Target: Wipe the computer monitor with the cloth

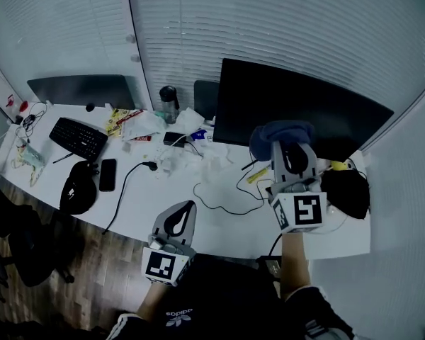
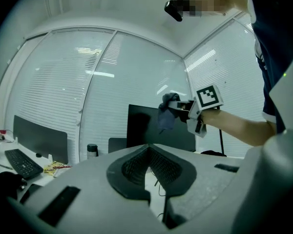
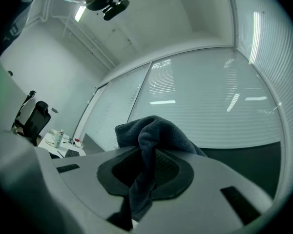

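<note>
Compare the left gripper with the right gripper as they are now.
The right gripper is shut on the cloth; the left gripper is shut on nothing. The right gripper is raised in front of the monitor; the left gripper sits low at the desk front edge. Both have jaws together and point forward.

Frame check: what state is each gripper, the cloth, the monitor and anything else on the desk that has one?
Right gripper: shut on the cloth.
Left gripper: shut, empty.
Cloth: bunched, raised in front of the monitor.
Monitor: upright, screen dark.
Bottle: upright, capped.
Phone: lying flat, screen dark.
</note>
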`<action>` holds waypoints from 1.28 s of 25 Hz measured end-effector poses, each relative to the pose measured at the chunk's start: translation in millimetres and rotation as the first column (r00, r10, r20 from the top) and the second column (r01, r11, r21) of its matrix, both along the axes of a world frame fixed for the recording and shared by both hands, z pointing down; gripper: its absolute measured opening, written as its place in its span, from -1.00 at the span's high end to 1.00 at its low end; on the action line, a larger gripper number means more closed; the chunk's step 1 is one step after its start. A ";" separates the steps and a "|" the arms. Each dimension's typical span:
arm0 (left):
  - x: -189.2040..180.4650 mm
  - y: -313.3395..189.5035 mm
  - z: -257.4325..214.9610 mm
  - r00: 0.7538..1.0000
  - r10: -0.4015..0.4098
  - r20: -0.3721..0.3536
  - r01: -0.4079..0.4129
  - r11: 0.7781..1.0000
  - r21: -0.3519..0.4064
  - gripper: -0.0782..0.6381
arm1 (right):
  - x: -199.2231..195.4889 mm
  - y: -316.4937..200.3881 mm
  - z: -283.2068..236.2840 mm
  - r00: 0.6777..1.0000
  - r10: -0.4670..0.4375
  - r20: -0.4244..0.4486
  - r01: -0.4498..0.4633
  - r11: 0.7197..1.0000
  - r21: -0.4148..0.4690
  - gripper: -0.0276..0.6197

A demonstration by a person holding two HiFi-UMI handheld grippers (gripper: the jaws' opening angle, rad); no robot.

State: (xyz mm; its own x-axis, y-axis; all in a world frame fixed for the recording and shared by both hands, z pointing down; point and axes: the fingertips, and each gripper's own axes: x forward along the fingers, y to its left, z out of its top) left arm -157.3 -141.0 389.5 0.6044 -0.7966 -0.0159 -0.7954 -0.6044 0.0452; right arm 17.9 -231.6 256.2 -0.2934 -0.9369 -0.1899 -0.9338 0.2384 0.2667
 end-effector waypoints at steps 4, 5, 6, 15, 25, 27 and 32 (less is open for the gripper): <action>32.3 30.3 0.8 0.999 0.026 0.035 -0.026 0.999 -0.025 0.77 | 51.9 76.4 20.4 0.998 0.044 0.040 -0.043 0.999 -0.029 0.77; 40.0 40.4 1.6 0.999 0.034 0.042 -0.032 0.999 -0.034 0.77 | 64.8 96.6 25.6 0.997 0.056 0.047 -0.054 0.998 -0.040 0.77; 47.1 51.0 2.5 0.998 0.039 0.042 -0.037 0.999 -0.038 0.77 | 76.8 116.9 31.0 0.997 0.067 0.049 -0.064 0.997 -0.051 0.77; 106.5 152.3 7.5 0.997 0.067 0.032 -0.065 0.996 -0.061 0.77 | 155.2 273.6 79.6 0.985 0.158 0.072 -0.145 0.977 -0.155 0.77; 132.6 226.5 23.9 0.993 0.117 0.024 -0.115 0.990 -0.085 0.77 | 154.7 353.4 119.5 0.978 0.162 0.132 -0.132 0.968 -0.211 0.77; 132.4 235.8 26.3 0.991 0.128 0.027 -0.125 0.988 -0.086 0.77 | 147.1 359.0 122.7 0.974 0.159 0.160 -0.124 0.970 -0.211 0.77; 131.6 245.2 24.1 0.988 0.155 0.009 -0.153 0.985 -0.083 0.77 | 130.7 359.6 122.6 0.974 0.135 0.185 -0.097 0.975 -0.200 0.77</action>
